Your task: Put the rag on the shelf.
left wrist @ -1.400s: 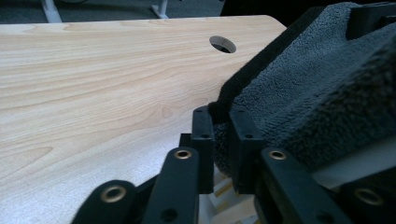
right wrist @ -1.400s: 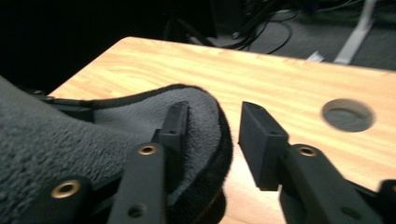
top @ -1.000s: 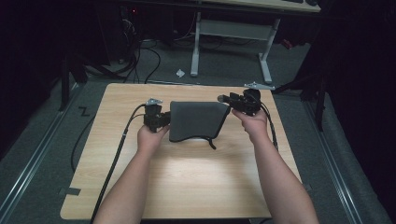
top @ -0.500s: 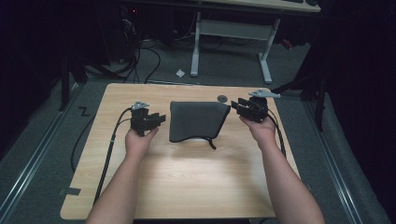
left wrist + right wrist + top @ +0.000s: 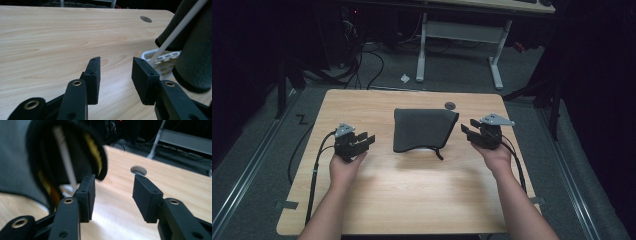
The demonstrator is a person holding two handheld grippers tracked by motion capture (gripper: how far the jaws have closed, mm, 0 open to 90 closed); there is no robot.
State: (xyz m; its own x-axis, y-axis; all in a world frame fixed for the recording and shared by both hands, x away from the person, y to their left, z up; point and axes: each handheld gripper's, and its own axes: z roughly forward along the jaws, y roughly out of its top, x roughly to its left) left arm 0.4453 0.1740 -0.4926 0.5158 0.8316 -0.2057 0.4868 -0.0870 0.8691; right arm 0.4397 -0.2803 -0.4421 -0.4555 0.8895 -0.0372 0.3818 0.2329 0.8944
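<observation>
Nearest me, my two forearms reach up from the bottom edge of the high view onto a light wooden table (image 5: 412, 200). My left gripper (image 5: 364, 141) sits left of centre, its jaws spread with nothing between them, pointing right across the table. My right gripper (image 5: 468, 131) sits right of centre, jaws likewise parted and empty, pointing left.

Between them, a little farther from me, lies a dark grey fabric pouch (image 5: 422, 127), flat on the wood, with a short dark cord (image 5: 438, 152) trailing from its near right corner. Neither gripper touches it. Its longer side runs left to right, so each gripper faces one short end. The right gripper is just beside the pouch's right edge; the left stands farther off from the left edge, so I judge the right is the nearer for a first grasp.

In the right gripper view the pouch's open mouth (image 5: 75, 152) is ahead and left of the jaws, showing yellow lining and a white rod (image 5: 65, 152) inside. In the left gripper view the grey fabric lies ahead to the right, with a white slotted piece (image 5: 165, 61) beneath it.

Farther back, a small round grey disc (image 5: 450, 105) sits near the table's far edge.
</observation>
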